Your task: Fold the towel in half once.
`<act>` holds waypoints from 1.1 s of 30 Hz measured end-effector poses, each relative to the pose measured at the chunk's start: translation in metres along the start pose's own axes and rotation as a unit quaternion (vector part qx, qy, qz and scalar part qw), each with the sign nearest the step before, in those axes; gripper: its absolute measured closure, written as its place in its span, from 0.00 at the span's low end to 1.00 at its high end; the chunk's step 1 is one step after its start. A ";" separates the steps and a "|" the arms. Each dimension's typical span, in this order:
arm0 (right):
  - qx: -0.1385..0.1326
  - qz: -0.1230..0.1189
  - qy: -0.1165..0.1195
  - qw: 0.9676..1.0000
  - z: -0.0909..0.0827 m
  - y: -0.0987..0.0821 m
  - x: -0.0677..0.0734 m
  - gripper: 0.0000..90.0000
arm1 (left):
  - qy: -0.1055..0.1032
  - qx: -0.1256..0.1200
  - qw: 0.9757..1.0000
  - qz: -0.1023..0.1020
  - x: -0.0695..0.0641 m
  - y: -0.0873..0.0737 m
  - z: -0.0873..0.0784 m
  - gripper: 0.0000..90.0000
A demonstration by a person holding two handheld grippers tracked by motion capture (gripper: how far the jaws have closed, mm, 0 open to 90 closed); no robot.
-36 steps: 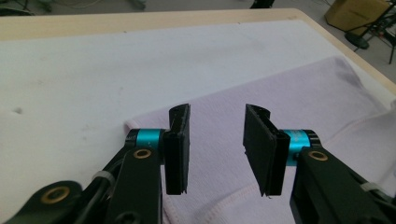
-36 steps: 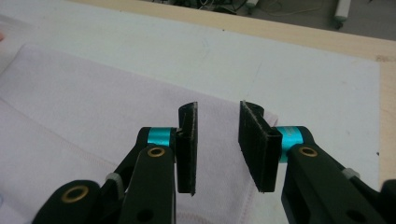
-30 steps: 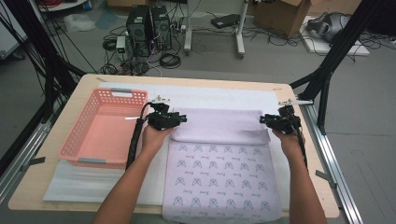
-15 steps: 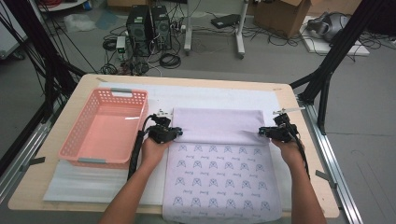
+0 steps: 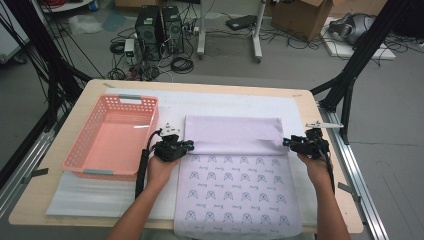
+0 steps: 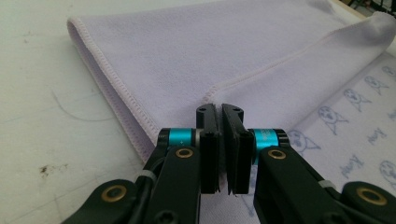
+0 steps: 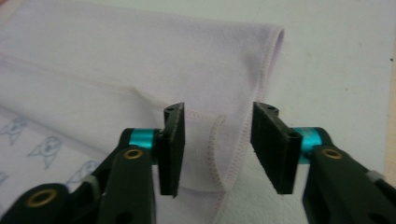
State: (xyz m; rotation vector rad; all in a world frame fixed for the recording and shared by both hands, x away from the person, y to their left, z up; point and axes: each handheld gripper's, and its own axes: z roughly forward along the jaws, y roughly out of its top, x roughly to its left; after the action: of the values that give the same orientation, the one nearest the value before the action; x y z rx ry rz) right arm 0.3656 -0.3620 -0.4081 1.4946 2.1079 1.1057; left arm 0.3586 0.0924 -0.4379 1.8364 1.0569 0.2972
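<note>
The basket (image 5: 112,135) lies left of the towel (image 5: 235,175) on the table (image 5: 310,107).

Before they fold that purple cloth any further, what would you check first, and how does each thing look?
1. Left gripper shut on the cloth's folded edge: cannot tell; jaws closed, no cloth visibly pinched.
2. Right gripper released: ok; jaws have just opened, hem lies loose between them.
3. Folded flap flat: ok.
4. Pink basket clear of the cloth: ok.
5. Cloth fully on the table: not ok; near edge overhangs.
</note>
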 end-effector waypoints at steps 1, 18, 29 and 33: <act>0.009 -0.004 -0.001 1.000 0.005 0.000 0.000 0.58 | -0.001 -0.001 1.000 0.001 0.000 0.000 0.000 0.94; -0.008 -0.043 0.034 0.998 -0.025 -0.037 0.011 0.97 | -0.039 -0.031 0.998 0.038 -0.021 -0.019 -0.035 0.95; -0.038 -0.055 0.054 0.996 -0.061 -0.089 0.031 0.97 | -0.063 -0.029 0.996 0.049 -0.034 -0.049 -0.063 0.94; -0.038 -0.056 0.055 0.996 -0.069 -0.099 0.037 0.97 | -0.068 -0.037 0.996 0.038 -0.037 -0.059 -0.074 0.94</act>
State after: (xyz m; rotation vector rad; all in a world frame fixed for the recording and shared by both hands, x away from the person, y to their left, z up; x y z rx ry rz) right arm 0.2421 -0.3705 -0.4312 1.2927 2.1661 1.2383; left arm 0.2604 0.1189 -0.4405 1.8058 0.8742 0.2495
